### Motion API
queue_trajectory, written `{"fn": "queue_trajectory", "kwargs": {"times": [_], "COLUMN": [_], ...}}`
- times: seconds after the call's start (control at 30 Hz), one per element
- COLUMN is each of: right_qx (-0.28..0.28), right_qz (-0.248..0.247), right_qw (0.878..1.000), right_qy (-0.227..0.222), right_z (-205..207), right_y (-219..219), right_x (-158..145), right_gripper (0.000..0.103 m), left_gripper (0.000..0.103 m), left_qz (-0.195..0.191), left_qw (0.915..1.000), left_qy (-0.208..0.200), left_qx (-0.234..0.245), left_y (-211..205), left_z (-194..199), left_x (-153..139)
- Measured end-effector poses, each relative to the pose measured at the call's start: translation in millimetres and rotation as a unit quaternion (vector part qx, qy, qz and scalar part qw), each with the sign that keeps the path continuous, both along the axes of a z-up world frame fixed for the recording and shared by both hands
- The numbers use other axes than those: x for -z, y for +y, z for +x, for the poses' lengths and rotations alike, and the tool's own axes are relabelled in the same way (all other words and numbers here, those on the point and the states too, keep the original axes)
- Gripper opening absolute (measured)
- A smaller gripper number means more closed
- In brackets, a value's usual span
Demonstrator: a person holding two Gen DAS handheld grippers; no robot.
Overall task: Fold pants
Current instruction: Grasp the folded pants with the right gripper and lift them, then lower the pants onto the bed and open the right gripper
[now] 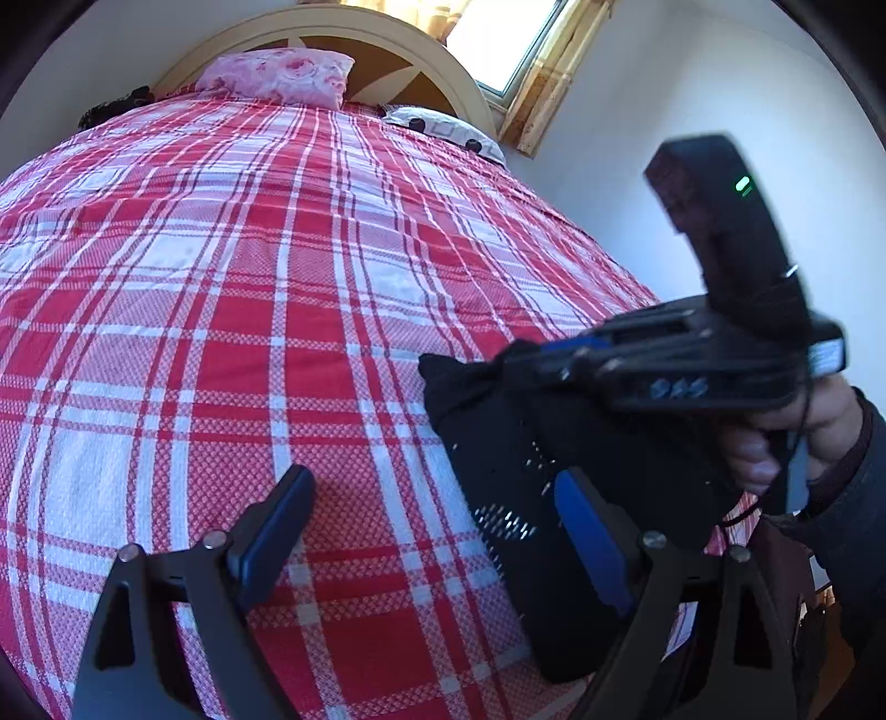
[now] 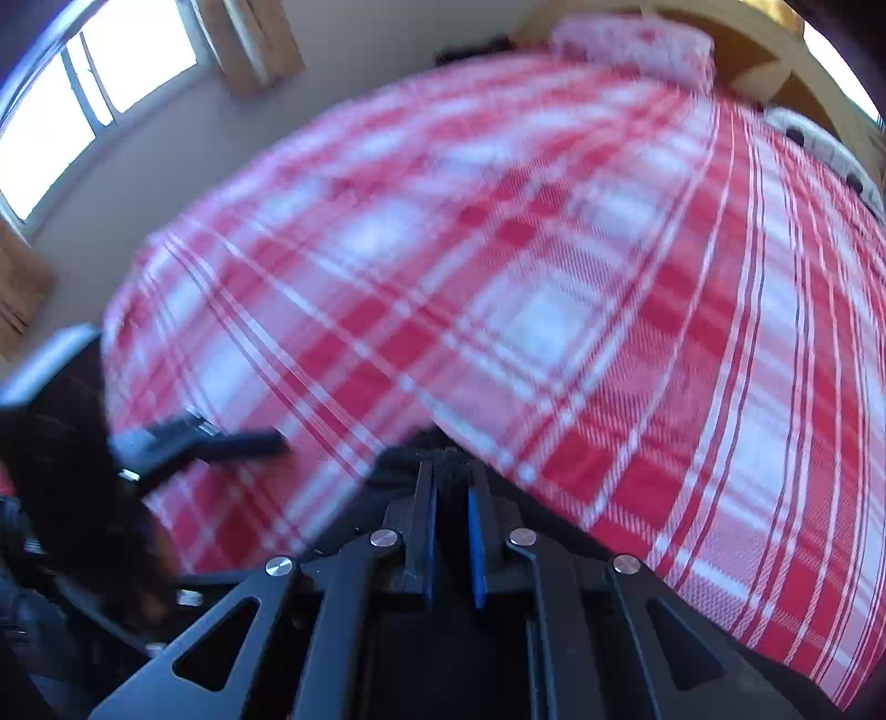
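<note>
Black pants [image 1: 531, 471] with small white marks hang at the right of the left wrist view, over the red and white plaid bed cover [image 1: 232, 310]. My right gripper [image 1: 531, 354] is shut on their top edge and holds them up. In the right wrist view, which is blurred, black cloth [image 2: 451, 471] is pinched between its blue pads [image 2: 476, 548]. My left gripper [image 1: 437, 531] is open and empty; its right finger [image 1: 587, 537] overlaps the hanging pants. The left gripper also shows in the right wrist view [image 2: 243, 443].
A pink floral pillow [image 1: 277, 75] and a white patterned pillow [image 1: 443, 127] lie by the curved headboard [image 1: 432, 66]. A window [image 1: 498, 39] and white wall are on the right. A second window [image 2: 83, 99] shows in the right wrist view.
</note>
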State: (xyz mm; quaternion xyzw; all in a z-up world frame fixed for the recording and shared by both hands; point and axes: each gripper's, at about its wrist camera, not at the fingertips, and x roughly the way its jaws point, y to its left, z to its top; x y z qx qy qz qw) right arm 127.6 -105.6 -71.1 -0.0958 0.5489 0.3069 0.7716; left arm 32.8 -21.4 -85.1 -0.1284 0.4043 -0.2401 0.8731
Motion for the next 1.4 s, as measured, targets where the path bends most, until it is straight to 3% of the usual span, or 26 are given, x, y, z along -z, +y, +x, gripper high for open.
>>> {"fn": "queue_trajectory", "kwargs": {"times": [0.07, 0.1, 0.13, 0.2, 0.27, 0.33, 0.43, 0.57, 0.6, 0.63, 0.67, 0.73, 0.87, 1.03, 1.2, 1.4], "right_qx": [-0.002, 0.001, 0.004, 0.011, -0.003, -0.039, -0.092, -0.145, -0.156, -0.165, -0.171, -0.184, -0.192, -0.13, -0.097, -0.075], "right_qz": [-0.024, -0.015, -0.012, -0.038, -0.034, -0.003, -0.009, -0.06, -0.071, -0.081, -0.095, -0.108, -0.125, -0.1, -0.112, -0.051], "right_qw": [1.0, 1.0, 1.0, 0.998, 0.996, 0.997, 0.994, 0.987, 0.985, 0.983, 0.98, 0.977, 0.973, 0.984, 0.988, 0.996], "right_qy": [0.003, 0.002, -0.007, -0.048, -0.079, -0.073, -0.056, -0.032, -0.024, -0.02, -0.021, -0.012, -0.03, -0.072, -0.039, -0.007], "right_z": [0, -1, -2, -4, -8, -9, -8, -2, -2, -2, -2, -3, -12, 3, 23, 31], "right_y": [-2, -4, -5, -4, 2, 13, 37, 62, 66, 68, 71, 72, 77, 65, 57, 47], "right_x": [13, 9, 2, -12, -29, -41, -36, -9, -3, 0, 2, 4, 2, -16, 11, 8], "right_gripper": [0.012, 0.019, 0.034, 0.048, 0.048, 0.048, 0.048, 0.044, 0.038, 0.022, 0.013, 0.007, 0.004, 0.003, 0.003, 0.007], "left_gripper": [0.091, 0.091, 0.091, 0.091, 0.091, 0.091, 0.091, 0.091, 0.094, 0.097, 0.099, 0.102, 0.103, 0.103, 0.103, 0.103], "left_qz": [-0.009, -0.012, -0.016, -0.024, -0.034, -0.043, -0.045, -0.041, -0.035, -0.029, -0.022, -0.008, 0.041, 0.055, 0.053, 0.015], "left_qw": [1.0, 0.9999, 0.9998, 0.9995, 0.999, 0.9981, 0.9973, 0.9952, 0.9945, 0.9938, 0.9932, 0.9922, 0.988, 0.9867, 0.9874, 0.9946], "left_qy": [0.002, 0.002, 0.002, 0.004, 0.001, -0.007, -0.013, -0.023, -0.03, -0.034, -0.035, -0.042, -0.065, -0.068, -0.064, -0.023], "left_qx": [0.003, 0.005, 0.009, 0.018, 0.028, 0.043, 0.056, 0.085, 0.093, 0.102, 0.109, 0.117, 0.134, 0.137, 0.135, 0.1], "left_y": [0, -1, -3, -9, -14, -20, -28, -41, -46, -50, -54, -60, -73, -78, -77, -50], "left_z": [-1, -2, -3, -7, -13, -22, -31, -42, -44, -46, -48, -50, -56, -52, -49, -36], "left_x": [-1, -1, -1, 0, -1, -3, -3, -6, -7, -7, -5, -2, -1, 4, 5, -2]}}
